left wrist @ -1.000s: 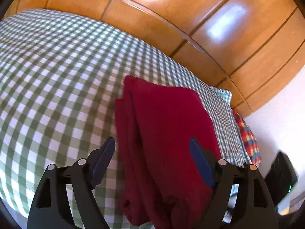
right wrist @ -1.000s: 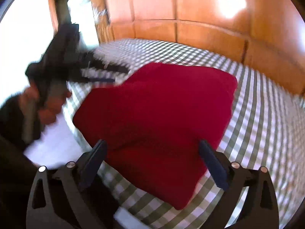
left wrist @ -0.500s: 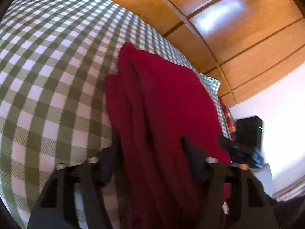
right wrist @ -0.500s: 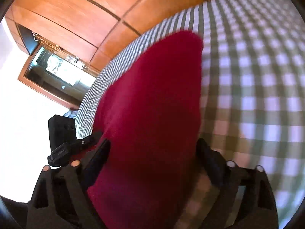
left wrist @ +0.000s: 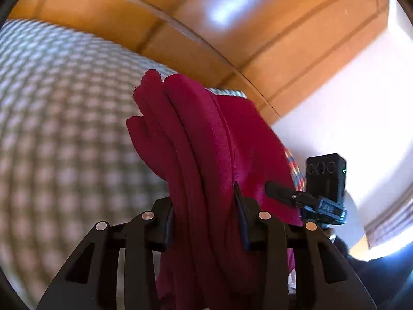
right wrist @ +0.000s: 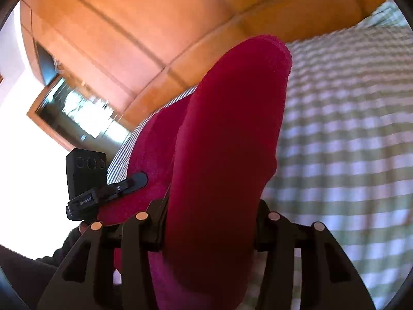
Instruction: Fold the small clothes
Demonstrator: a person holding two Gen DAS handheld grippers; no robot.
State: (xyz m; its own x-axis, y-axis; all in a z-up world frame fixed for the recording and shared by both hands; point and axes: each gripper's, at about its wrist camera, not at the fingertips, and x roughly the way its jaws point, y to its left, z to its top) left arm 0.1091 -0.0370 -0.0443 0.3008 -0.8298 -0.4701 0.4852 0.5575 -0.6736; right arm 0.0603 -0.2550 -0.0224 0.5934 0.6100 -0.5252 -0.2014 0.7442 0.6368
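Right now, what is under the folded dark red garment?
Under the folded dark red garment, clamped by the left gripper and right gripper, lies the green-and-white checked bedcover. Anything directly beneath the cloth is covered.

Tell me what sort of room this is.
Most likely a bedroom: a bed with a green-and-white checked cover, glossy wooden wardrobe-style panels behind it, and a wood-framed doorway or mirror in the white wall. Both grippers clamp a folded red garment.
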